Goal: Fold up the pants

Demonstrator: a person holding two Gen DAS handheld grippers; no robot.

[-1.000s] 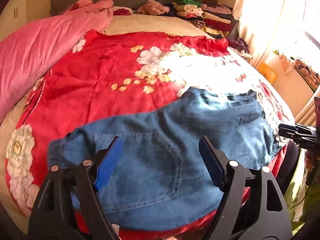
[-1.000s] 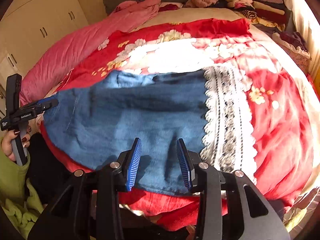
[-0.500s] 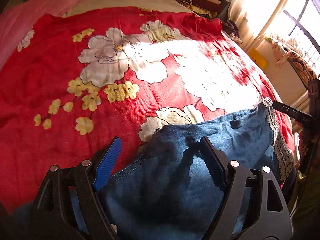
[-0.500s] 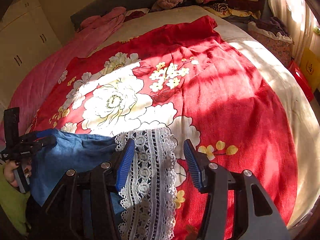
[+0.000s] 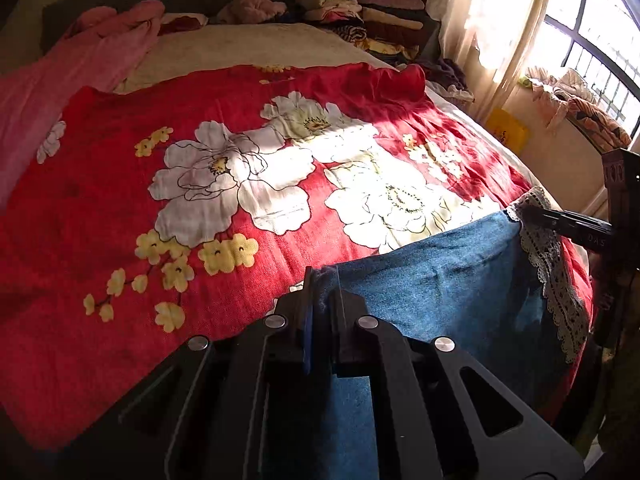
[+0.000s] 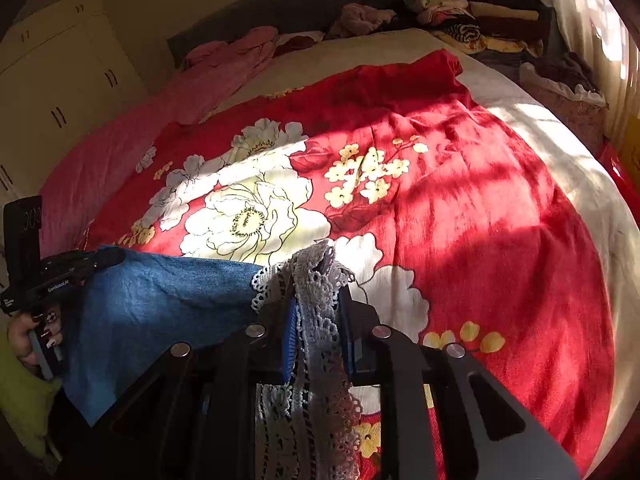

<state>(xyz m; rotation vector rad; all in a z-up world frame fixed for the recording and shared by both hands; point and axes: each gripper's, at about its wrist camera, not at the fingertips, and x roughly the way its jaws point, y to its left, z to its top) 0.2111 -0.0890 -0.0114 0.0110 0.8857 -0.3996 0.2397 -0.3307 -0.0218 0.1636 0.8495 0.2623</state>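
Left wrist view, left gripper (image 5: 322,292): I read its fingers as pressed together on the upper denim edge of the pants (image 5: 436,280); a fold of fabric sits between the blue pads.
Left wrist view, pants position: The denim hangs from the held edge along the near side of the bed, over the red floral blanket (image 5: 120,208).
Left wrist view, right gripper (image 5: 532,212): It comes in from the right side and meets the same upper edge at the lace trim (image 5: 556,280).
Left wrist view, reason for hold: I judge the two grips are set well apart on one edge so the fabric stays taut and flat for the fold.
Right wrist view, right gripper (image 6: 316,320): Its fingers are pinching the bunched lace trim (image 6: 316,280); the lace drapes down between them.
Right wrist view, left gripper (image 6: 108,258): It is held in the left hand (image 6: 36,328), closed on the far denim corner.
Right wrist view, pants (image 6: 160,304): The denim spans between the two grips, partly in shadow.
Right wrist view, landing area: The blanket (image 6: 480,220) beyond the held edge carries no other clothing; I judge it is where the fold will be laid.
Right wrist view, background: A stack of folded clothes (image 6: 472,12) lies at the head of the bed, well apart from the work.
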